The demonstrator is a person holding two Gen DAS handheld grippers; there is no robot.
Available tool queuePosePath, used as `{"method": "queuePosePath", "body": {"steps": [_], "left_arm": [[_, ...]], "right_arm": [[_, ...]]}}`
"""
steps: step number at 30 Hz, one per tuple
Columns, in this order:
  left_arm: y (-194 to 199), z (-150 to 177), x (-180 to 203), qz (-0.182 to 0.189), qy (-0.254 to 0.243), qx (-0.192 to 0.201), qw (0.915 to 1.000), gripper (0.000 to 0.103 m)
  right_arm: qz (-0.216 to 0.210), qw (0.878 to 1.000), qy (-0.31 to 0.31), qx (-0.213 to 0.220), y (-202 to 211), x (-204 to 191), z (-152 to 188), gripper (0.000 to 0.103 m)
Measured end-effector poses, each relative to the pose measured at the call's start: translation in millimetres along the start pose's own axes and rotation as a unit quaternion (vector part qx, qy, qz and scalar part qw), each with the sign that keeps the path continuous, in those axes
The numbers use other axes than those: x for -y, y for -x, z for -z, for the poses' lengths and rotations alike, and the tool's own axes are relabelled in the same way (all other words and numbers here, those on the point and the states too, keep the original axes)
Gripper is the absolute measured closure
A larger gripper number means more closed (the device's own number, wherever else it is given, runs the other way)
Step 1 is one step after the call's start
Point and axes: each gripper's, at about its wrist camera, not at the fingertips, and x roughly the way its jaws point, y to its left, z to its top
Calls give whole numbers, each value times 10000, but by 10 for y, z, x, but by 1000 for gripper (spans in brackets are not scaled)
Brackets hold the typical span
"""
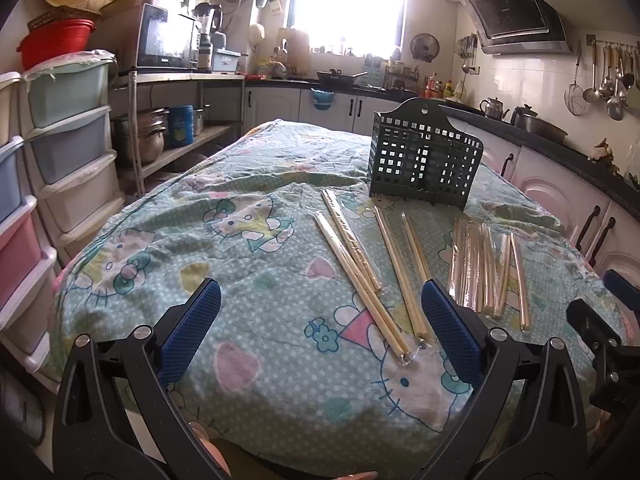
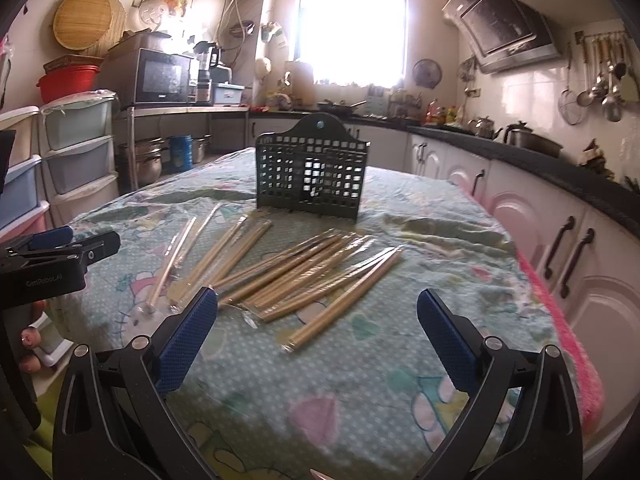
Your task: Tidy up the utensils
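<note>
Several pairs of wooden chopsticks in clear plastic sleeves (image 1: 360,256) lie on the table, with a tighter bunch (image 1: 486,270) to their right; the right wrist view shows them fanned out (image 2: 304,272). A dark green perforated utensil holder (image 1: 424,156) stands upright behind them, also in the right wrist view (image 2: 310,170). My left gripper (image 1: 320,320) is open and empty, its right finger close beside the near chopstick ends. My right gripper (image 2: 318,328) is open and empty, just short of the nearest chopsticks. It shows at the left view's right edge (image 1: 600,320).
The table wears a Hello Kitty cloth (image 1: 240,240) under clear plastic. Pastel drawer units (image 1: 68,136) stand left. A counter with pink-white cabinets (image 2: 560,248), kettle and pot runs along the right. A shelf with microwave (image 1: 168,38) is at the back left.
</note>
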Motion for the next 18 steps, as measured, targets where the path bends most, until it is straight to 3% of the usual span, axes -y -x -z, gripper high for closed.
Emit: {"method": "queuePosePath", "body": {"steps": [10, 18], "left_arm": [[-192, -141, 12, 253, -100, -343, 9990, 11], [-412, -322, 1, 349, -33, -574, 9977, 11]], "right_arm": [[-406, 9988, -83, -272, -305, -11, -247, 6], [-663, 9938, -545, -713, -649, 172, -458, 6]]}}
